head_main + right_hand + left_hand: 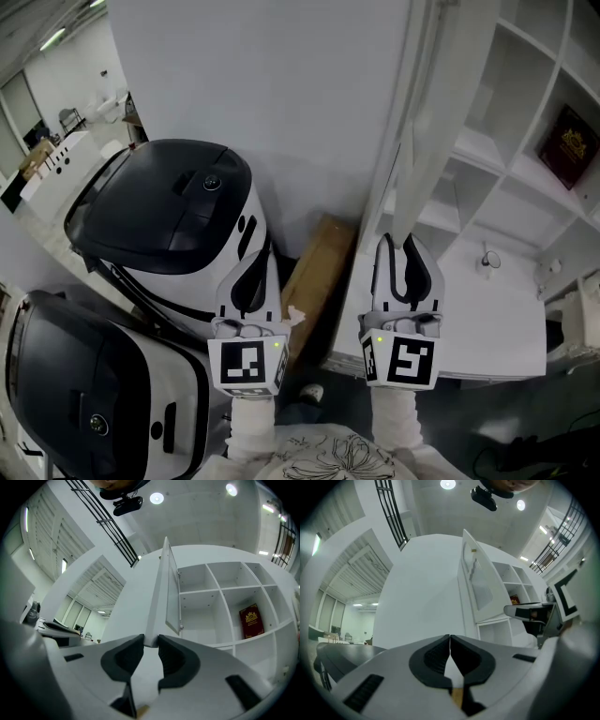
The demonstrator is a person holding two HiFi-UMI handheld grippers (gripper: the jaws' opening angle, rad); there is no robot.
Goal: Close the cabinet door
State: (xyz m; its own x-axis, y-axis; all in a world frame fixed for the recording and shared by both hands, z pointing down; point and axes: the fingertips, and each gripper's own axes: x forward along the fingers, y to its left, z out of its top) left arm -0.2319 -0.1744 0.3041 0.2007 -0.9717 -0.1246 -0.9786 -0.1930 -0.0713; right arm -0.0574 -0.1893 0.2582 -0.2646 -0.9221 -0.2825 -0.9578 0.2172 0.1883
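**A:** How far along is the closing?

**B:** Barely begun. The cabinet door [164,592] stands wide open, edge-on at twelve o'clock from the right gripper [150,641], whose jaws pinch its edge. The swing shut remains.

**A:** And the left gripper [450,639]?

**B:** Jaws together, empty.

**A:** What's in the cabinet [219,588]?

**B:** One dark red book [251,620] at three o'clock.

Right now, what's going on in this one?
A person holds a gripper in each hand in front of a white cabinet. The right gripper has its jaws closed on the edge of the cabinet door, which stands wide open, edge-on to the shelves. A red book sits in one compartment. The left gripper is shut and empty, held off to the side by a black-and-white machine. The door is not yet closed.
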